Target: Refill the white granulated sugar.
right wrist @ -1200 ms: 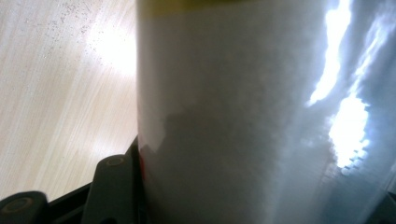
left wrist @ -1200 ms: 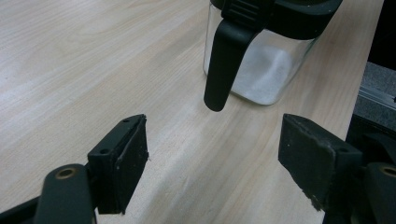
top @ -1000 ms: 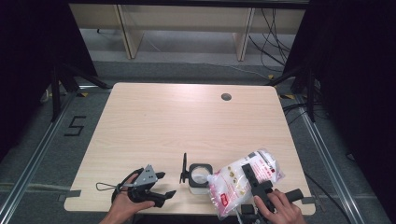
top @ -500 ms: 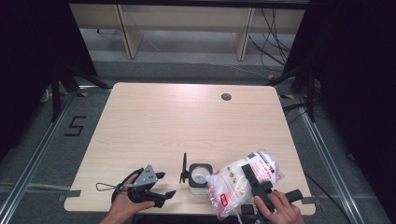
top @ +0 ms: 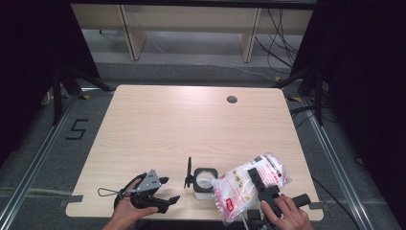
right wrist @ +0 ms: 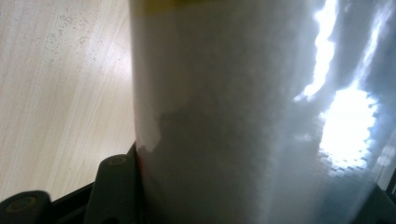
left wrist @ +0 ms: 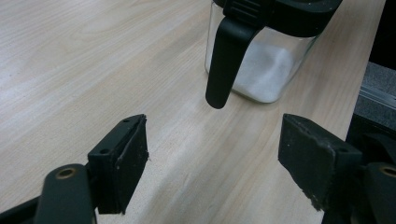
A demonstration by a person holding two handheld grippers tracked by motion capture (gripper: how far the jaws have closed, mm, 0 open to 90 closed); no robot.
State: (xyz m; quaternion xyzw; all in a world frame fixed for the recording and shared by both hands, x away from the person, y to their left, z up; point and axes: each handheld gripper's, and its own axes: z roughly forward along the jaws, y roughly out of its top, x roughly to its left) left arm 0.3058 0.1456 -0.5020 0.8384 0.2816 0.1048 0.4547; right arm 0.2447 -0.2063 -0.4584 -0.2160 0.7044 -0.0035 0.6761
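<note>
Both jaw pairs differ: right gripper [top: 261,184] is clamped on the bag [top: 244,189], tilted toward the jar [top: 205,179] at nine o'clock; left gripper [top: 165,189] is held apart.

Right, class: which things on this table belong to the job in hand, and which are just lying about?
In the job:
bag of white grains, clamped in the right gripper
jar with white powder, lid open
left gripper, open, near the jar

Lying about:
cable hole in the table
floor tape mark
</note>
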